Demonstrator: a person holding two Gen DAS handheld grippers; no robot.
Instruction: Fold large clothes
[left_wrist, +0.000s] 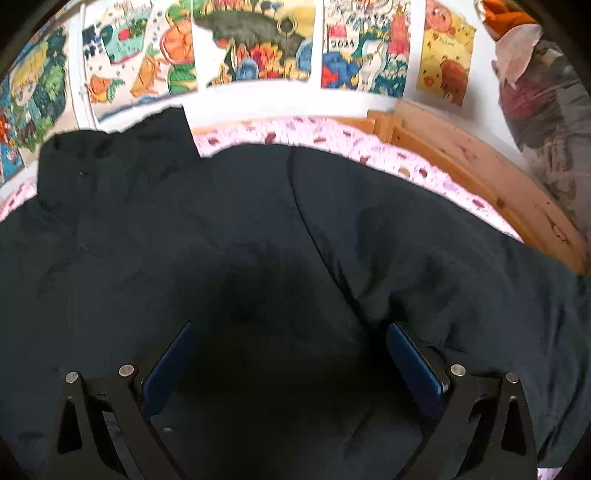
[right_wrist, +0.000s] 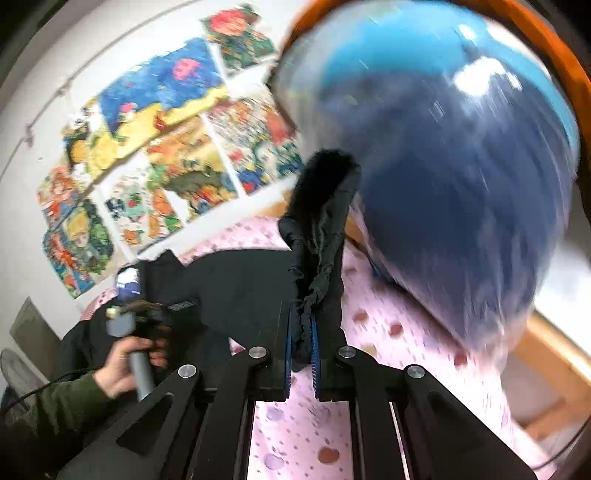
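dark coat on the pink bed, one sleeve lifted

a large black coat (left_wrist: 258, 229) lies spread across a bed with a pink patterned sheet (left_wrist: 332, 142), covering most of the left wrist view; its lower and left edges are cut off by the frame. its dark folds are hard to tell apart, though one seam runs down the middle. the left gripper (left_wrist: 288, 365) hovers low over the fabric, its blue-padded fingers (left_wrist: 168, 369) spread wide with nothing between them.

in the right wrist view the right gripper (right_wrist: 303, 350) is closed tight on a bunched cuff of a black sleeve (right_wrist: 321, 221), which rises upright above the sheet. left of it a hand (right_wrist: 122, 362) holds the other gripper's grey handle, partly blurred.

a large blue rounded object (right_wrist: 443, 166) fills the upper right, smeared by motion blur so i cannot tell what it is. colourful drawings (left_wrist: 255, 40) hang on the white wall, and a wooden bed frame (left_wrist: 480, 177) edges the mattress.
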